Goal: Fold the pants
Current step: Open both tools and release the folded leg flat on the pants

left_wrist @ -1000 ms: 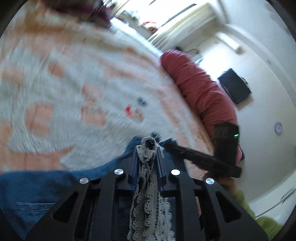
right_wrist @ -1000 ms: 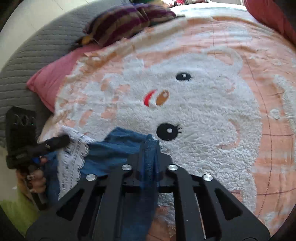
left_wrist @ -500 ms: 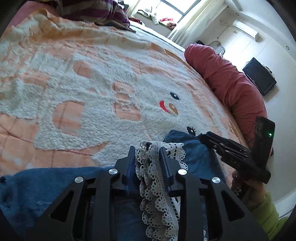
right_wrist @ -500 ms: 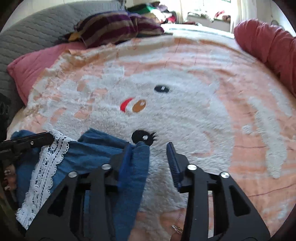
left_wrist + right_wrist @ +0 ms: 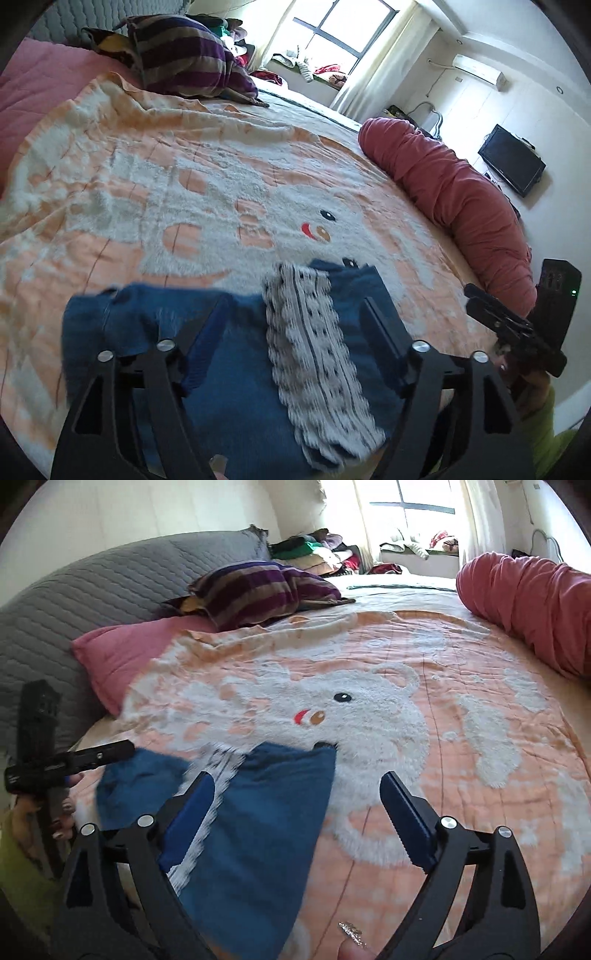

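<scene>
Pants of blue denim with white lace trim [image 5: 295, 354] lie free between your wide-open, empty left tongs [image 5: 295, 325] and right tongs [image 5: 295, 805], so careless regrasping could undo the fold.

Each gripper is built of matte black plastic arms pierced with triangular cut-outs and fastened by round silver screws. The left gripper [image 5: 299, 325] and right gripper [image 5: 297, 797] are both fitted with blue ribbed pads [image 5: 404, 821] along the inner finger faces. A glittered fingernail [image 5: 351, 939] is seen at the lower edge, and a yellow-green sleeve [image 5: 535, 432] over the right wrist.
</scene>
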